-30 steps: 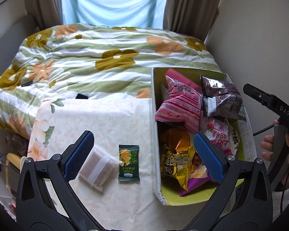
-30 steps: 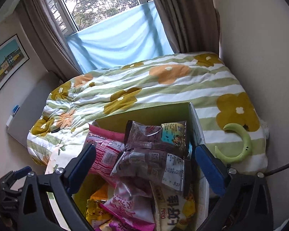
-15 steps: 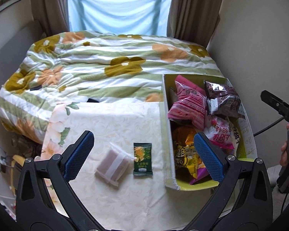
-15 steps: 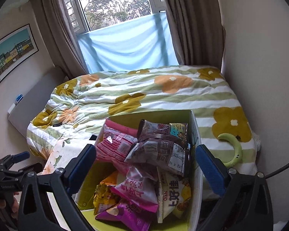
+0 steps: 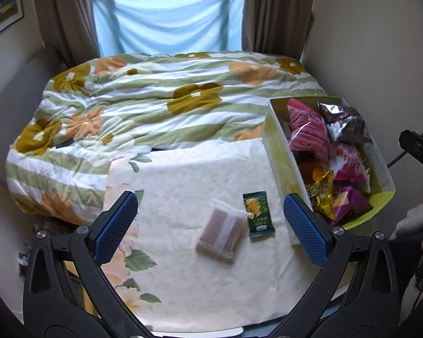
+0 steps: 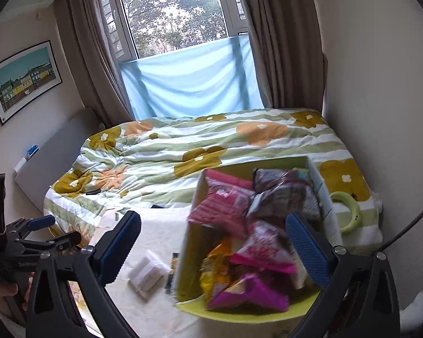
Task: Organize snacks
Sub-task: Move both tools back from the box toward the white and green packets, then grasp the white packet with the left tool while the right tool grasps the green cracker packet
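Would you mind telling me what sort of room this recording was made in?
Most likely a bedroom: a bed with a flowered quilt, a curtained window, and a framed picture on the wall.

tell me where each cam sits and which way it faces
Left wrist: on the left gripper, over the tablecloth, facing the bed and window; own open fingers show.
Right wrist: on the right gripper, above the snack box, facing the window; own open fingers show.
Shared: box, bed.

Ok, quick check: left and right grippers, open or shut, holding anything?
Left gripper: open, empty, above the cloth.
Right gripper: open, empty, above the snack box.
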`<state>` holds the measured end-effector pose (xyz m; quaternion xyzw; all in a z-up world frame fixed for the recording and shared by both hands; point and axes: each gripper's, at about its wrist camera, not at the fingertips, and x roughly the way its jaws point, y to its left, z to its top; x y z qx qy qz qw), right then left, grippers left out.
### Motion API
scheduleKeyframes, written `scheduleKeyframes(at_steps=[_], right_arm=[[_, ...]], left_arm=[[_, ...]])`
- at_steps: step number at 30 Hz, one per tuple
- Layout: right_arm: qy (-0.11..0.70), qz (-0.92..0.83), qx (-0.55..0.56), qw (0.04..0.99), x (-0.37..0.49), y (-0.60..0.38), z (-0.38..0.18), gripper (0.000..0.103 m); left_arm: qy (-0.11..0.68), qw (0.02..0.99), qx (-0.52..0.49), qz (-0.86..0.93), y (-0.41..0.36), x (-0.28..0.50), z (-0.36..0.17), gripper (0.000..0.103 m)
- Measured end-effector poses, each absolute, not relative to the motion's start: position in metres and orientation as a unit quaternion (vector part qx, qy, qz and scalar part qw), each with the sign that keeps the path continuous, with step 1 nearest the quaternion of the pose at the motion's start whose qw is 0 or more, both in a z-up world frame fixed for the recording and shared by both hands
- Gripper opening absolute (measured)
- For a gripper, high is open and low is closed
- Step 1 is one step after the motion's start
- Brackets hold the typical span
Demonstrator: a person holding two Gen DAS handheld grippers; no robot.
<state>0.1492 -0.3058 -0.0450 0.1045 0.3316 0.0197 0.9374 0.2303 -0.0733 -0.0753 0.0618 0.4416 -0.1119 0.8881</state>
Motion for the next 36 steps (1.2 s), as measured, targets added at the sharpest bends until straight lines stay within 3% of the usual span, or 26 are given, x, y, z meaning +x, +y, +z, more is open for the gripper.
scheduleKeyframes(at_steps=[16, 27, 36], right_arm=[[0.391, -0.055, 0.126, 0.910, 0.114, -0.197, -0.131, 0.102], [0.461, -0.086, 0.106, 0.877, 0.114, -0.169, -0.240, 0.102], [0.462, -0.099, 0.077, 0.878, 0.126, -0.159, -0.277, 0.097]], left_arm=[[0.501, 0.835, 0.116, -0.198, -0.009, 0.245, -0.153, 0.102], [0.545, 0.785, 0.149, -0.256, -0.055, 0.268, -0.248, 0.102], [0.564, 0.759, 0.164, -0.280, -0.098, 0.287, -0.300, 0.100]])
